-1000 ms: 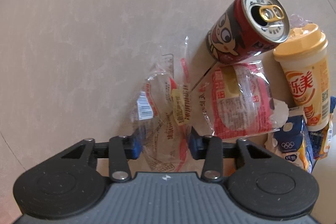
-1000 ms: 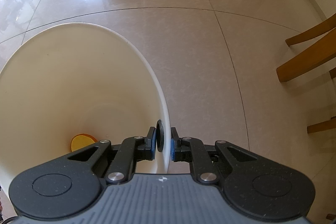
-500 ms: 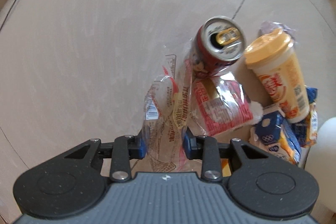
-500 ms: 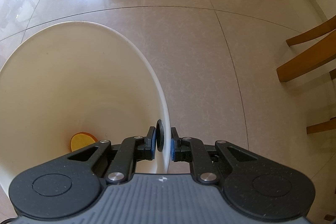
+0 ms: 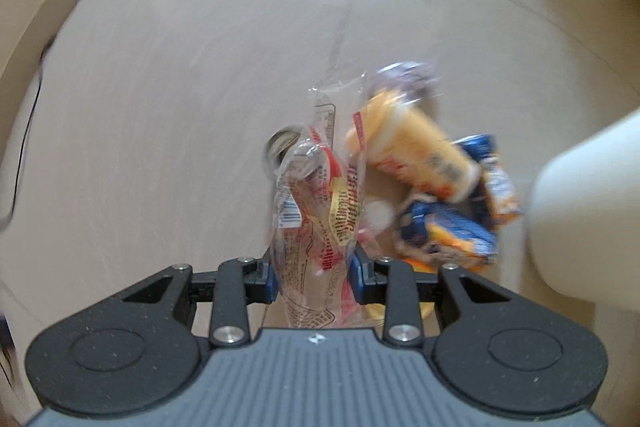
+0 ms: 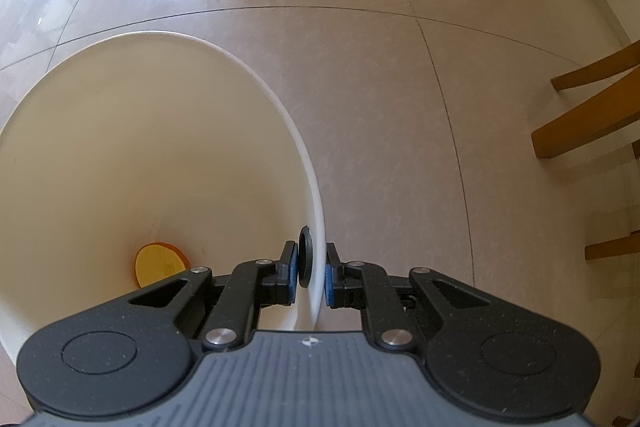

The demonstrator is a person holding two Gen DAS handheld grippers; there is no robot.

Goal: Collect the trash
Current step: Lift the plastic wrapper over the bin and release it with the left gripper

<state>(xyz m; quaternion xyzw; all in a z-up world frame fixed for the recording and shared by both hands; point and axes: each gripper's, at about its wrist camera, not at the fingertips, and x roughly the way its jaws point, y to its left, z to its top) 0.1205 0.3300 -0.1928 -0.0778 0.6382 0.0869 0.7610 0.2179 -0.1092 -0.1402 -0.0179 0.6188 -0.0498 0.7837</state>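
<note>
My left gripper point(image 5: 314, 277) is shut on a clear plastic wrapper point(image 5: 320, 203) with red and yellow print, which hangs well above the floor. Far below it lie a red drink can point(image 5: 282, 147), a yellow-lidded cup point(image 5: 416, 151) on its side and blue-and-orange snack packets point(image 5: 452, 231), all blurred. My right gripper point(image 6: 311, 277) is shut on the rim of a white bin point(image 6: 256, 75), one pad inside and one outside. An orange-yellow piece of trash point(image 6: 160, 265) lies at the bin's bottom. The bin's outer wall point(image 5: 592, 219) shows at the right of the left wrist view.
Pale glossy floor tiles surround everything. Wooden chair legs point(image 6: 588, 119) stand at the right in the right wrist view. A dark cable point(image 5: 24, 147) runs along the left edge by a light wall base. Bright glare marks the floor at the top.
The left gripper closed further on the clear wrapper and lifted it high off the floor while rolling; the can, cup and packets now look smaller. The right gripper and bin stayed still.
</note>
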